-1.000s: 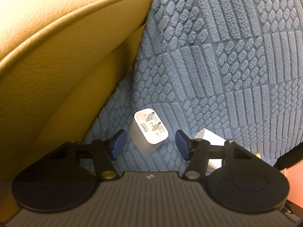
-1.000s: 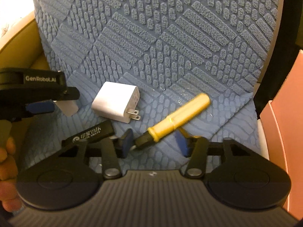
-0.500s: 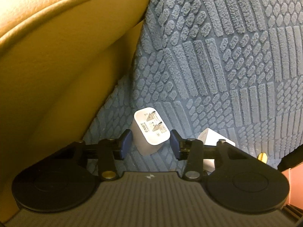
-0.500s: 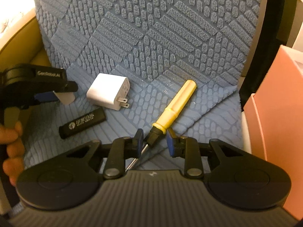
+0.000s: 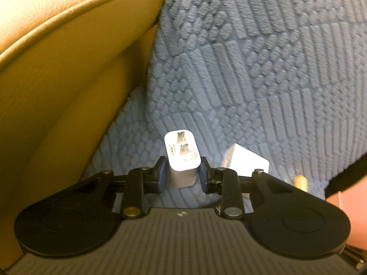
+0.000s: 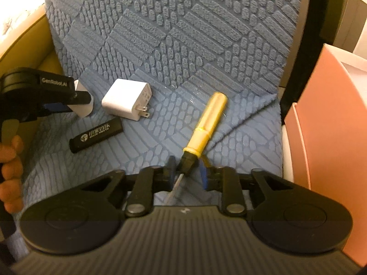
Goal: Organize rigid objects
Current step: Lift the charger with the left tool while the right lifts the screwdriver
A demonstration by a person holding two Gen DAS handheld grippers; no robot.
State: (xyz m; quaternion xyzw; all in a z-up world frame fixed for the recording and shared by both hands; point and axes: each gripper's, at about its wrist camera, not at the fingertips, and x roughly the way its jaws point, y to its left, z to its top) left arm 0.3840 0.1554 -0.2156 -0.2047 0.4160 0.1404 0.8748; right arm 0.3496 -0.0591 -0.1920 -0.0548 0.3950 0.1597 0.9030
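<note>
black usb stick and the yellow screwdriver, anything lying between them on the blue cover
Nothing; in the right wrist view only bare blue cover lies between the black stick and the yellow screwdriver. The white charger sits farther back.

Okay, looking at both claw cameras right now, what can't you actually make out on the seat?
- Left wrist view: print on the small white charger in the left claw is blurred; a claw arm covers part of the bigger white charger.
- Right wrist view: the screwdriver shaft tip is hidden under the right claw, and whether both pads touch it is unclear.
- Right wrist view: the pink box is cut off by the edge.
</note>
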